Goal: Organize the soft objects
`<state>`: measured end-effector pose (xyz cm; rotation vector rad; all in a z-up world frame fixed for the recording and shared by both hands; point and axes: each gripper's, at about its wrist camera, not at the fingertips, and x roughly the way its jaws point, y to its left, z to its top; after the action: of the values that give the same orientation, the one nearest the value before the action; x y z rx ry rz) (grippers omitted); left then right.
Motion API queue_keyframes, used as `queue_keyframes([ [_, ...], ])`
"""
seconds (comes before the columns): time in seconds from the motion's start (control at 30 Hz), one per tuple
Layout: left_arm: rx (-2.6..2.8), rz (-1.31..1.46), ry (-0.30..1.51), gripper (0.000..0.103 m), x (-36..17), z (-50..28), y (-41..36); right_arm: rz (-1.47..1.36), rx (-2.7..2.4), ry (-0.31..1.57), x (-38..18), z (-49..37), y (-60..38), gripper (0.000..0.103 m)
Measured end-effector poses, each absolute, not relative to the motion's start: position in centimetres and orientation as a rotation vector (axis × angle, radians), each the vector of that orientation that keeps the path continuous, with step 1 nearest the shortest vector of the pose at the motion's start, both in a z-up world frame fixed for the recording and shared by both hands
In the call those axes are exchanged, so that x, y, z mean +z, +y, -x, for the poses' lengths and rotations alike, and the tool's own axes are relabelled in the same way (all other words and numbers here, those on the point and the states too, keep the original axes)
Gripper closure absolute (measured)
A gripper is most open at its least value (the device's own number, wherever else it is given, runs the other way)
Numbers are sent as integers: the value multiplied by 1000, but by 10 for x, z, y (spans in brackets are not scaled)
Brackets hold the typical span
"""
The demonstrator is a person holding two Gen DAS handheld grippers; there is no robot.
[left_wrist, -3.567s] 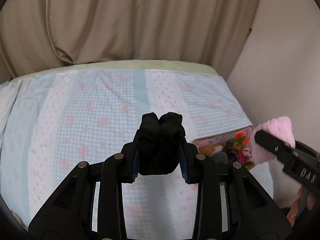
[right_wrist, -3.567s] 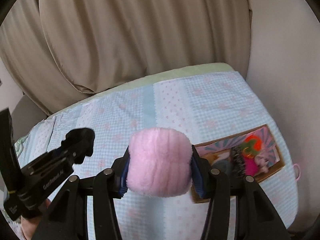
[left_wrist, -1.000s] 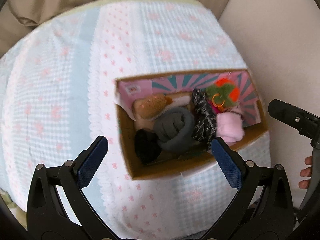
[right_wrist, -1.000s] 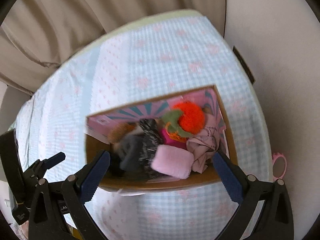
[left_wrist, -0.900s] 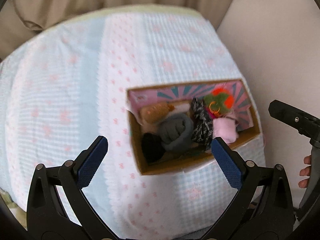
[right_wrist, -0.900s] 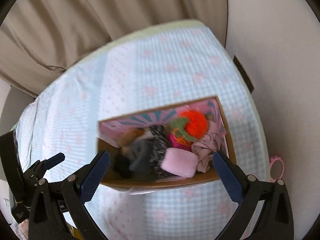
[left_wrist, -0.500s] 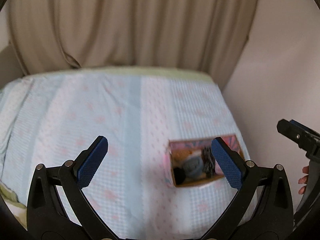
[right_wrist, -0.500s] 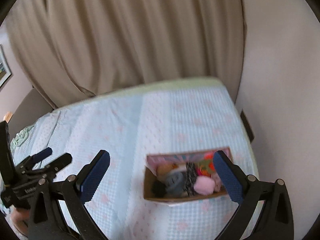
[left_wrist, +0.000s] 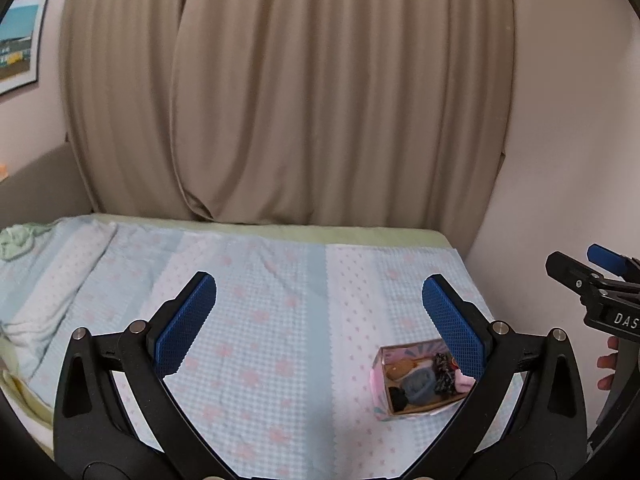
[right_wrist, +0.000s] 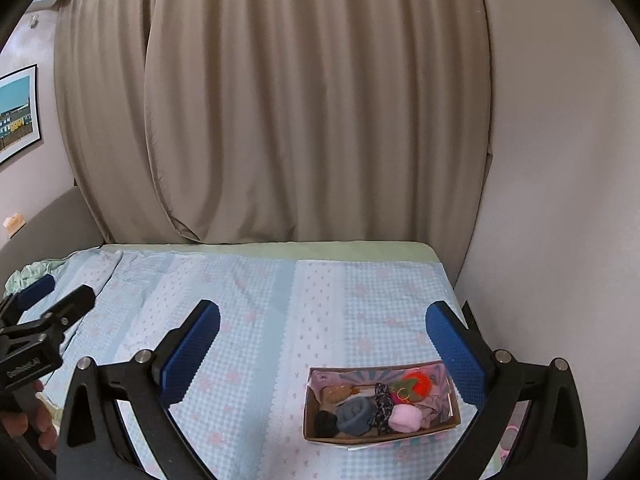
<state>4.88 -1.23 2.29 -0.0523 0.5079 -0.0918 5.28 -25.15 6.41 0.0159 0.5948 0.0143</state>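
Observation:
A small cardboard box point(right_wrist: 312, 412) with a pink lining sits on the bed near its right edge; it also shows in the left wrist view point(left_wrist: 380, 394). In it lie a black sock roll point(right_wrist: 325, 423), a grey roll point(right_wrist: 353, 414), a pink fluffy roll point(right_wrist: 406, 418), an orange plush point(right_wrist: 418, 382) and several other soft items. My left gripper point(left_wrist: 320, 308) is open and empty, high above the bed. My right gripper point(right_wrist: 324, 338) is open and empty, also held well back from the box.
The bed carries a light blue and white cover with pink dots point(left_wrist: 260, 300). Beige curtains point(right_wrist: 300, 100) hang behind it. A plain wall point(right_wrist: 560, 200) runs along the right. A green cloth point(left_wrist: 20, 240) lies at the far left. A framed picture point(right_wrist: 16, 112) hangs on the left wall.
Both grippers let go of the black and pink rolls into the box, then drew up and back. The box now looks small and far below.

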Motion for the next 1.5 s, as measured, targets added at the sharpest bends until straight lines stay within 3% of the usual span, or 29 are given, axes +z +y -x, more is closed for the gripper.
queue_keyframes([
  [1.5,-81,2,465,0,16,-41,-17,-4,-32,598,61,-51,-246,0],
])
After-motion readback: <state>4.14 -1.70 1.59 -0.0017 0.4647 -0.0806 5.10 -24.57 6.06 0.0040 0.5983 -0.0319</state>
